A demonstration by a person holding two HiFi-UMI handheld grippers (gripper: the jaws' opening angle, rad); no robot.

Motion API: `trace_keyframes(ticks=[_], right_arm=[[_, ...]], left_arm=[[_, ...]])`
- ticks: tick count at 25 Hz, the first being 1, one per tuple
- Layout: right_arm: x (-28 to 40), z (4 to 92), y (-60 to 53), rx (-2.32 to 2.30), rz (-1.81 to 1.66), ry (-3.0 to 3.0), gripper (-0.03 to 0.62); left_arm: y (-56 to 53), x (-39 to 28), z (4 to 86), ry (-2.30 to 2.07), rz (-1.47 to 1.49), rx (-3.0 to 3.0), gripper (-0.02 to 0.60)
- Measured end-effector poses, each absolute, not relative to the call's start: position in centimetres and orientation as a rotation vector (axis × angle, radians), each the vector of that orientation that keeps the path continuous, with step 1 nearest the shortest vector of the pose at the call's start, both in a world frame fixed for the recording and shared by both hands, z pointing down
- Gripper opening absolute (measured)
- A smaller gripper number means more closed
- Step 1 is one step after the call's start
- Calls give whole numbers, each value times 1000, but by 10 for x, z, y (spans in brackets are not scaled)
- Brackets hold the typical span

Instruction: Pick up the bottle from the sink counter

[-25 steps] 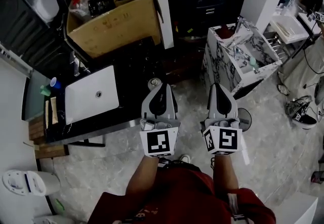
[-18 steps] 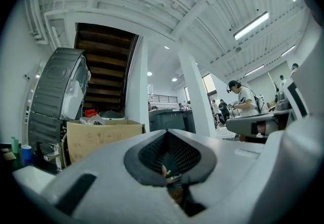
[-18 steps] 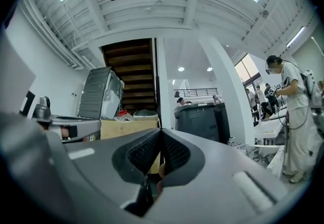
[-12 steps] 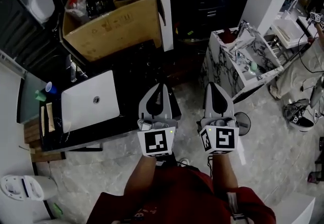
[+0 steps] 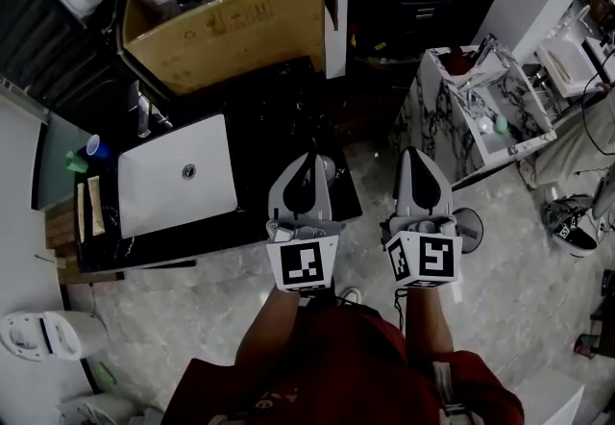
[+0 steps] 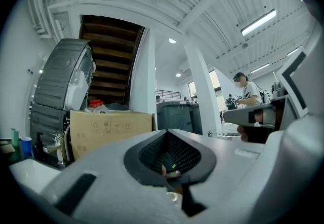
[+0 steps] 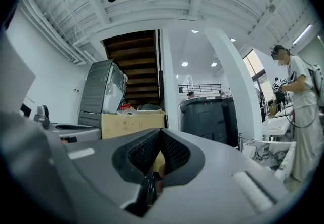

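Observation:
A small bottle with a grey round top (image 5: 329,168) stands near the right end of the black sink counter (image 5: 279,115), seen from above. My left gripper (image 5: 309,157) hovers over that end of the counter, its tip just left of the bottle, jaws shut and empty. My right gripper (image 5: 415,153) hangs over the floor to the right of the counter, jaws together with nothing in them. In the left gripper view the closed jaws (image 6: 167,132) point level across the room; the right gripper view shows the same (image 7: 160,132). The bottle is hidden in both gripper views.
A white sink basin (image 5: 178,173) with a faucet (image 5: 142,111) fills the counter's left part, a blue cup (image 5: 96,146) beside it. A large cardboard box (image 5: 231,19) stands behind the counter. A marble-patterned vanity (image 5: 480,111) is at right. Shoes (image 5: 577,221) lie on the floor.
Both grippers have come closer to the counter. The left gripper's tip, earlier beside the counter's edge with the bottle at its left, is now over the counter with the bottle at its right.

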State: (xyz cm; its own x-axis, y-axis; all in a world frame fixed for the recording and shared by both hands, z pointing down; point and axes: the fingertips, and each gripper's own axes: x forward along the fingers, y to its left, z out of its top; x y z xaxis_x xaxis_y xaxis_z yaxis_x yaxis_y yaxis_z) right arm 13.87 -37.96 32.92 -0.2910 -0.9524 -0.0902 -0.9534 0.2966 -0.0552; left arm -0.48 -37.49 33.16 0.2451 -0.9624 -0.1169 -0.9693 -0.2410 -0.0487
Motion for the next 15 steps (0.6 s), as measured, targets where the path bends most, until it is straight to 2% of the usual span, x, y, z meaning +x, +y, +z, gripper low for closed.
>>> trace_keyframes(ticks=[3,15], right_arm=[[135,336,-385,-1807,-8,2448,2],[128,361,-396,-1824,-63,2485,2]], left_arm=[[-377,-6,344,1861,71,-2404,23],[-383,-7,411,1899,-142,-2524,209]])
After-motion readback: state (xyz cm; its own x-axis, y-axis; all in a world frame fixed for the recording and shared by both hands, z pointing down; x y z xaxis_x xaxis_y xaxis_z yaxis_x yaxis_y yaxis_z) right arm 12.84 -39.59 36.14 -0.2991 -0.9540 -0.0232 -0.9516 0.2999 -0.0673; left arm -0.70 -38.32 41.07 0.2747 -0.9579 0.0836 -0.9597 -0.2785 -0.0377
